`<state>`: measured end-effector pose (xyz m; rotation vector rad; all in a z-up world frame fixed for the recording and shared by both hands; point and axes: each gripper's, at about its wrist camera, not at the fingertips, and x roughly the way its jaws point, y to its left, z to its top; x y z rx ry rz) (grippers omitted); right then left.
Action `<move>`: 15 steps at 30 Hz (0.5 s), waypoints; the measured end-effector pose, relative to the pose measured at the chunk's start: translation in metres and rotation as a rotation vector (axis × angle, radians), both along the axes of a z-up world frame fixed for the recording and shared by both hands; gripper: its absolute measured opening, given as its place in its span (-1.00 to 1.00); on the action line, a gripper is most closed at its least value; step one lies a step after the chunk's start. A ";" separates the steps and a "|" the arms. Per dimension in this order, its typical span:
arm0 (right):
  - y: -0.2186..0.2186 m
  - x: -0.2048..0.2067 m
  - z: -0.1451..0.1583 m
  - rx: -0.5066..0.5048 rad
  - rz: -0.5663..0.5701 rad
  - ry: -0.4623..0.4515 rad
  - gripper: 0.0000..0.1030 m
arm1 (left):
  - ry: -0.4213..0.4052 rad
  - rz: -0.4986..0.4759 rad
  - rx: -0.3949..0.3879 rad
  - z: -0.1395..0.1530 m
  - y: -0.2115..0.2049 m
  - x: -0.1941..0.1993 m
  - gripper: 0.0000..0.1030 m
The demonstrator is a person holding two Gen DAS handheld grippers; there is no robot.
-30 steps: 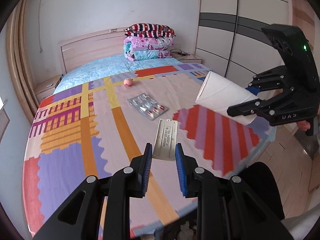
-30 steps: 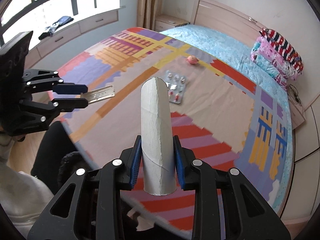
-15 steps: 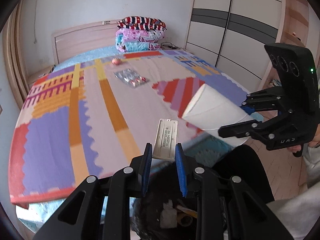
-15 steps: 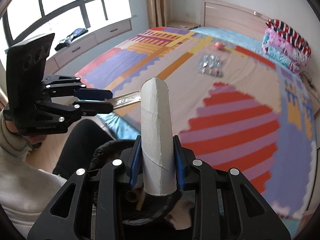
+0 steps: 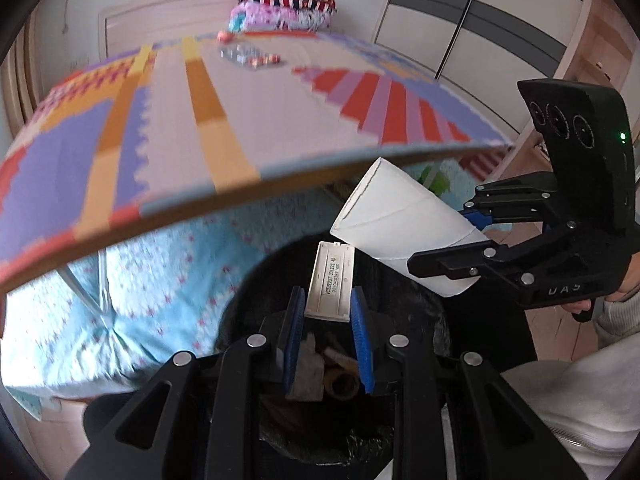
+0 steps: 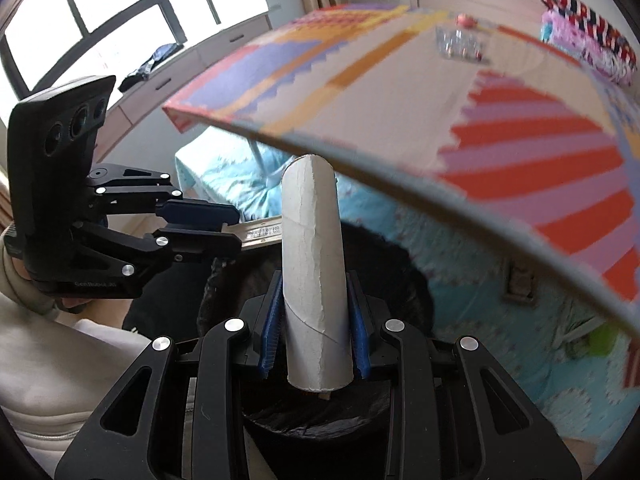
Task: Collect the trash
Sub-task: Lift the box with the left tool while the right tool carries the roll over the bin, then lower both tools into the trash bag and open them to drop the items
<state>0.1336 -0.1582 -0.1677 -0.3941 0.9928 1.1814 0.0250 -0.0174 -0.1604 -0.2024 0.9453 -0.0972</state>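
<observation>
My left gripper (image 5: 326, 312) is shut on a silver blister strip (image 5: 330, 280) and holds it over a black-lined trash bin (image 5: 256, 280) that holds some trash. My right gripper (image 6: 314, 320) is shut on a white cardboard tube (image 6: 312, 264), also over the bin (image 6: 412, 276). In the left wrist view the tube (image 5: 404, 224) and right gripper (image 5: 472, 240) are just right of the strip. In the right wrist view the left gripper (image 6: 228, 228) holds the strip (image 6: 262, 234) at the left. Pill blister packs (image 5: 250, 56) lie far off on the colourful table mat (image 5: 160, 120).
The table edge (image 5: 240, 194) overhangs the bin closely. A small pink item (image 5: 225, 37) sits on the mat near the blister packs. A bed with blue sheet (image 5: 140, 272) lies beneath and behind. Wardrobe doors (image 5: 460, 20) stand at the right, a window (image 6: 100, 20) on the other side.
Both grippers have dropped from above the table to below its edge, over the trash bin, still holding the strip and the tube.
</observation>
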 end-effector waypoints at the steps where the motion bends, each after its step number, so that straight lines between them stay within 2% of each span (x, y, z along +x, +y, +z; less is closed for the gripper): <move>1: 0.000 -0.001 -0.003 -0.003 0.000 0.007 -0.42 | 0.012 -0.001 -0.006 -0.006 -0.001 0.000 -0.55; 10: 0.005 -0.005 -0.049 -0.104 -0.043 0.022 -0.42 | 0.142 0.022 -0.002 -0.057 -0.002 0.004 -0.55; 15: 0.015 -0.016 -0.070 -0.180 -0.046 -0.040 -0.42 | 0.208 0.027 0.034 -0.079 -0.005 0.008 -0.55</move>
